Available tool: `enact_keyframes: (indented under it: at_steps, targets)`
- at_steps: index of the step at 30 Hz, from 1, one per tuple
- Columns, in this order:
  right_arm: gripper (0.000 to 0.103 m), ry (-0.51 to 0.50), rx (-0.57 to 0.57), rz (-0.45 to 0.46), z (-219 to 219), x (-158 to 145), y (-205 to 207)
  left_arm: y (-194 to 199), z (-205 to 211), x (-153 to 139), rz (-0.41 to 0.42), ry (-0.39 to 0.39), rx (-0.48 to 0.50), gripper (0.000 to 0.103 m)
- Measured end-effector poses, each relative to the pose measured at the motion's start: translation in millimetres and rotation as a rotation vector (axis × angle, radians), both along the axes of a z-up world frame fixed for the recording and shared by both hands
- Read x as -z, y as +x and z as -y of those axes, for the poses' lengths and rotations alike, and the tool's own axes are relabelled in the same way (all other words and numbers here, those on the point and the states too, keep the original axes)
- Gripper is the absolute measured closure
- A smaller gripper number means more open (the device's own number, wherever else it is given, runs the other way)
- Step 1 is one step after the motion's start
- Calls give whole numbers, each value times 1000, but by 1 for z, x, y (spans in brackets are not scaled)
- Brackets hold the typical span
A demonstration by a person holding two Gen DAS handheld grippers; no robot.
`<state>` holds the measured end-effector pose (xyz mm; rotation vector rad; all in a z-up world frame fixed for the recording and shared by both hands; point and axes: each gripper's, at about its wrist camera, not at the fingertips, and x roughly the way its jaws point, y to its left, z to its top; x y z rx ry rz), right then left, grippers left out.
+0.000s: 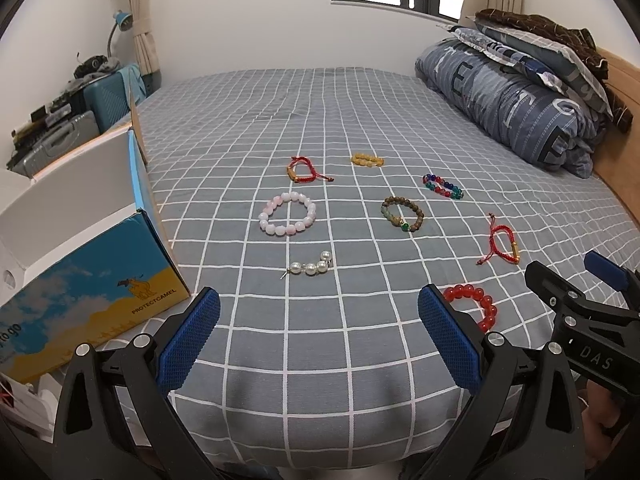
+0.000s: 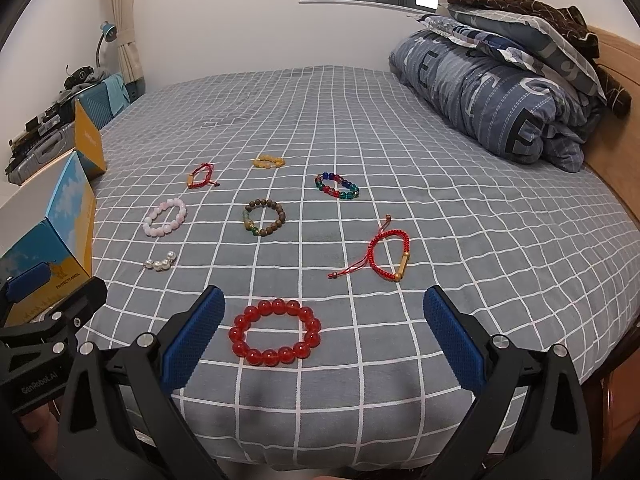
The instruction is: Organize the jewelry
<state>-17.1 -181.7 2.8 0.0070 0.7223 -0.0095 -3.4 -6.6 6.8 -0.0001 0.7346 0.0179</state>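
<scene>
Several bracelets lie on the grey checked bed [image 1: 320, 120]. A red bead bracelet [image 2: 275, 332] lies nearest, just ahead of my open, empty right gripper [image 2: 322, 312]. Beyond it lie a red cord bracelet [image 2: 390, 256], a brown wooden bead bracelet [image 2: 264, 218], a multicolour bead bracelet [image 2: 336, 186], a pink bead bracelet [image 1: 287, 213], a short pearl strand [image 1: 312, 266], a second red cord bracelet [image 1: 304, 169] and a yellow bead bracelet [image 1: 367, 160]. My left gripper [image 1: 320, 312] is open and empty above the bed's front edge. An open blue and yellow cardboard box [image 1: 92, 264] stands at the left.
A folded blue quilt [image 1: 516, 100] and pillows are stacked at the far right by the wooden headboard [image 2: 616, 120]. Suitcases [image 1: 76, 120] and clutter stand beyond the bed's left side. The right gripper's body shows in the left wrist view [image 1: 592, 312].
</scene>
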Motion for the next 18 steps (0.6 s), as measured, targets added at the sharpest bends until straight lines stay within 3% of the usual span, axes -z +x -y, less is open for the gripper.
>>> enact_keyframes:
  at_steps: [18]
  targets:
    - [7,-5,-4,0,-1,2,1,0,-2,1,4,-3,-1,6]
